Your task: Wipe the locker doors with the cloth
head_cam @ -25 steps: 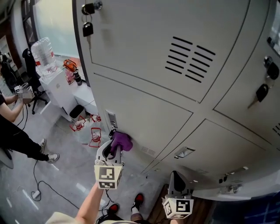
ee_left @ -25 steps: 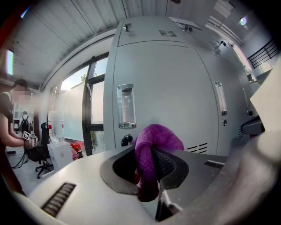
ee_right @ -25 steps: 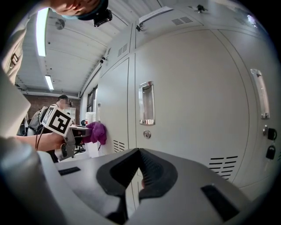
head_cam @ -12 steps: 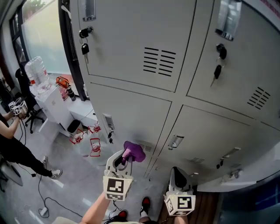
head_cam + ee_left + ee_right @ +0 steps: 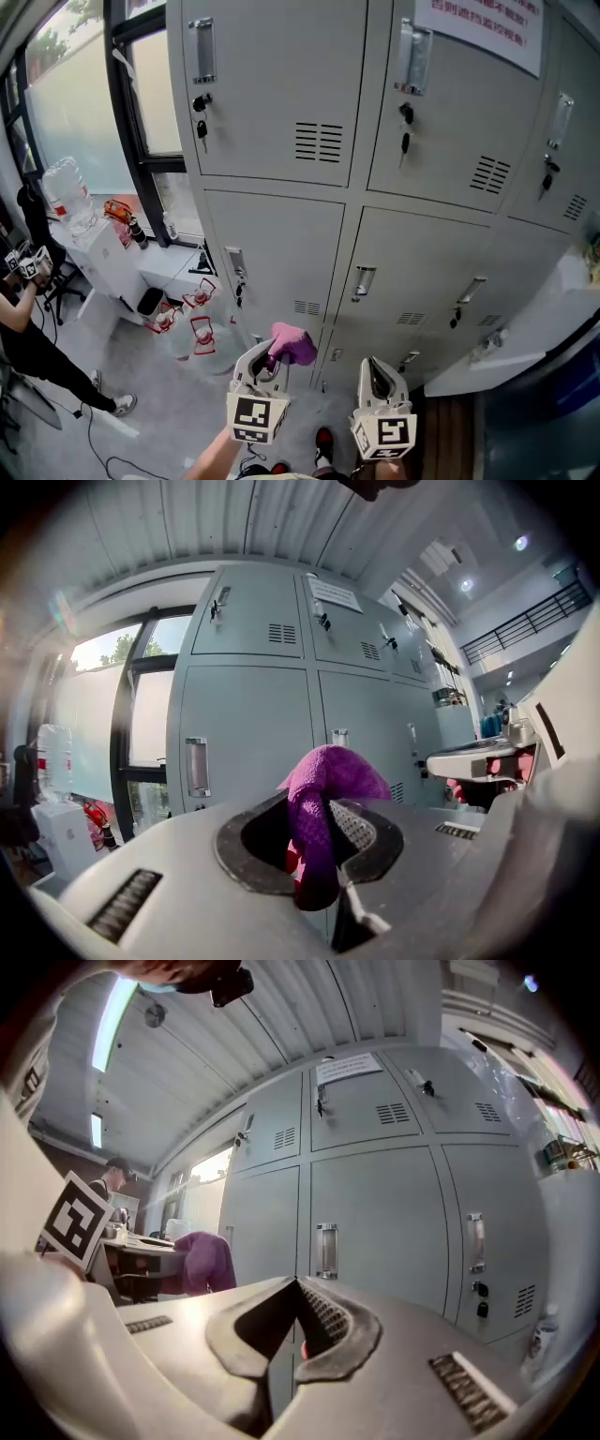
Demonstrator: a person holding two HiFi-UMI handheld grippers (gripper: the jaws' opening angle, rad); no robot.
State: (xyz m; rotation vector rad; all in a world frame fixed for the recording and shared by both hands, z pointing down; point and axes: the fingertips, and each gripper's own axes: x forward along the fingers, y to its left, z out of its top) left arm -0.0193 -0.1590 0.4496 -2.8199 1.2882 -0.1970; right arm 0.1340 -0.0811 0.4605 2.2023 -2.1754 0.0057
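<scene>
A bank of grey locker doors fills the head view, with handles, vents and keys hanging in the locks. My left gripper is held low in front of the bottom row, shut on a purple cloth that bunches out above its jaws. In the left gripper view the cloth hangs between the pads, with the lockers some way beyond. To the right of it my right gripper is shut and holds nothing. Its own view shows its jaws meeting at the tips, the lockers and the cloth at left.
Left of the lockers are a dark window frame, a water bottle on a white cabinet and small red-trimmed items on the floor. A person stands at far left. A white ledge juts out at right.
The head view has swung upward, so the upper locker row and its notice now show. Both grippers sit lower in the frame; the left still holds the cloth, which is off the door.
</scene>
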